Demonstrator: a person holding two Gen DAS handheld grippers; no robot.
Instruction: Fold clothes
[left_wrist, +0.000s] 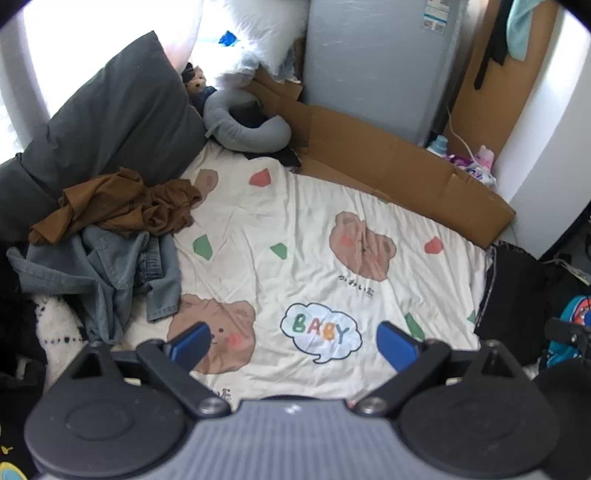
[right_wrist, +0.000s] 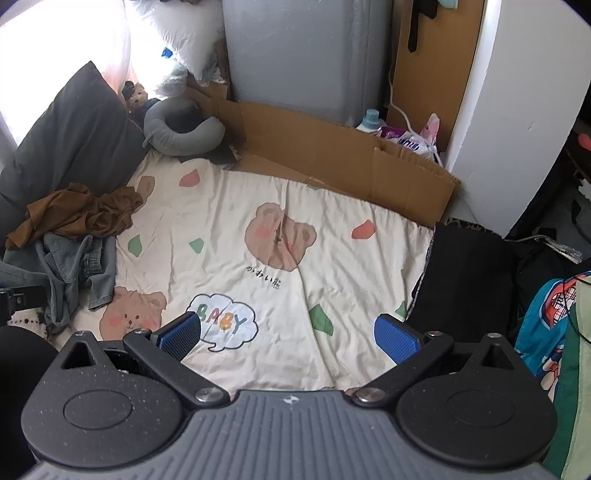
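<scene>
Blown-out window glare upper left; fisheye-warped edges.

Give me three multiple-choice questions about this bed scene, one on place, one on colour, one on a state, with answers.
1. Where does the crumpled brown garment lie?
A. on the flattened cardboard
B. by the dark grey pillow, above the crumpled blue denim garment
C. between the tongs

2. What colour are the fingertip pads?
A. blue
B. red
C. white

3. How do the right tongs stand?
A. shut on cloth
B. shut on nothing
C. open, holding nothing

Answers: 1 B, the brown cloth rests against the pillow, partly over the denim. 2 A, both pads show blue. 3 C, the bear-print sheet shows in the wide gap.
</scene>
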